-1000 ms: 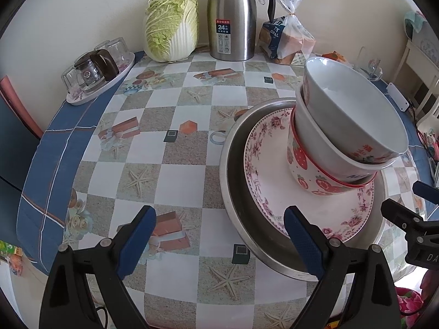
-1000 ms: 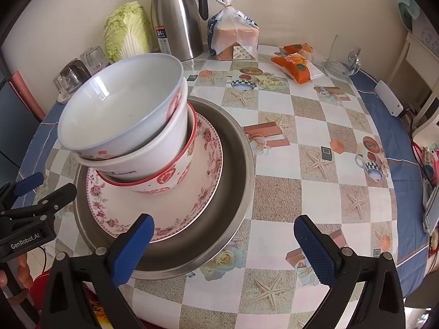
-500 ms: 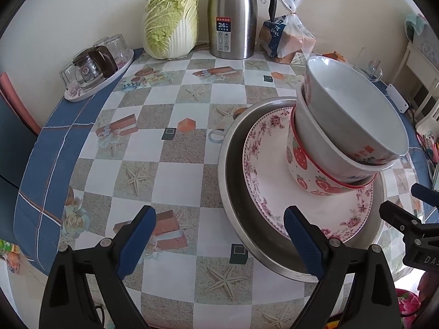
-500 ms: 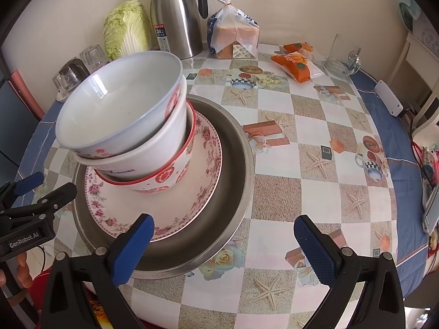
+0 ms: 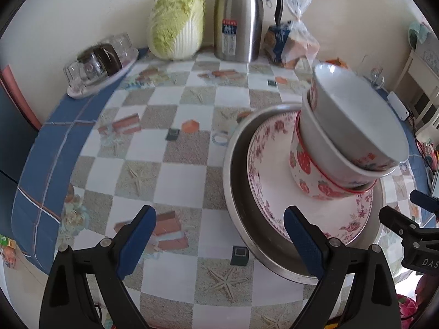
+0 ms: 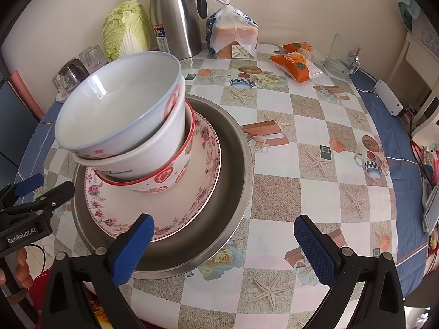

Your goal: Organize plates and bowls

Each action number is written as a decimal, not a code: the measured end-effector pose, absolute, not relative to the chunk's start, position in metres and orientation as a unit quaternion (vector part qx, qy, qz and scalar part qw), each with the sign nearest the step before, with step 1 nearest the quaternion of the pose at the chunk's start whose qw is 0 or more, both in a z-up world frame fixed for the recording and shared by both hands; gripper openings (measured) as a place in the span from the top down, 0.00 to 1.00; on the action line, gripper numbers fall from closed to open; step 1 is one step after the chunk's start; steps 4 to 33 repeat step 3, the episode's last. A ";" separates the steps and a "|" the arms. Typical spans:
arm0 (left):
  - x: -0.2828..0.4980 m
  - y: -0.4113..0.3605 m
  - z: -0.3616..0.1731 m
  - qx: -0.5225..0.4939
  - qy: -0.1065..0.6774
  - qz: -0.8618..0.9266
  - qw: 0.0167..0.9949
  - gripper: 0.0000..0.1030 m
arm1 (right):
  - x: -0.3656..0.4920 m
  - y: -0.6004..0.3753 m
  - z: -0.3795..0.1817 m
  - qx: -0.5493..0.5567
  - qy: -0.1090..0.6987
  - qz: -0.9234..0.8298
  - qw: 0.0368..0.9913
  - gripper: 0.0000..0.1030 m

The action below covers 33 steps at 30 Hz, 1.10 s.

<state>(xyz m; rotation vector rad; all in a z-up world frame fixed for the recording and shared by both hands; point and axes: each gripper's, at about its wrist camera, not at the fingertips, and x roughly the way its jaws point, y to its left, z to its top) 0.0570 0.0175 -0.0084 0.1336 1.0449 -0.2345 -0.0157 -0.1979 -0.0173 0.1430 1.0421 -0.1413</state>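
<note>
Both claws hang spread wide with nothing between their fingers. Ahead and to the right of the left claw [image 5: 216, 235], the steel basin [image 5: 241, 219] sits on the table [image 5: 142, 150], holding the floral plate [image 5: 277, 192] and three nested bowls: a strawberry bowl [image 5: 304, 170], a white bowl [image 5: 315, 134], and a tilted top bowl [image 5: 354, 115]. From the right claw [image 6: 223, 242], this stack stands ahead-left, its left finger over the basin's rim.

Three nested bowls [image 6: 120, 126] on plate [image 6: 189, 208] in metal basin [image 6: 233, 192]; kettle [image 6: 175, 19], cabbage [image 6: 124, 30] behind.
</note>
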 end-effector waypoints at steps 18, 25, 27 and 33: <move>0.058 0.019 -0.006 0.050 0.498 -0.123 0.857 0.08 | -0.016 -0.198 -0.017 0.068 0.497 -0.068 0.863 0.00; 0.058 0.019 -0.006 0.050 0.498 -0.123 0.857 0.08 | -0.016 -0.198 -0.017 0.068 0.497 -0.068 0.863 0.00; 0.058 0.019 -0.006 0.050 0.498 -0.123 0.857 0.08 | -0.016 -0.198 -0.017 0.068 0.497 -0.068 0.863 0.00; 0.058 0.019 -0.006 0.050 0.498 -0.123 0.857 0.08 | -0.016 -0.198 -0.017 0.068 0.497 -0.068 0.863 0.00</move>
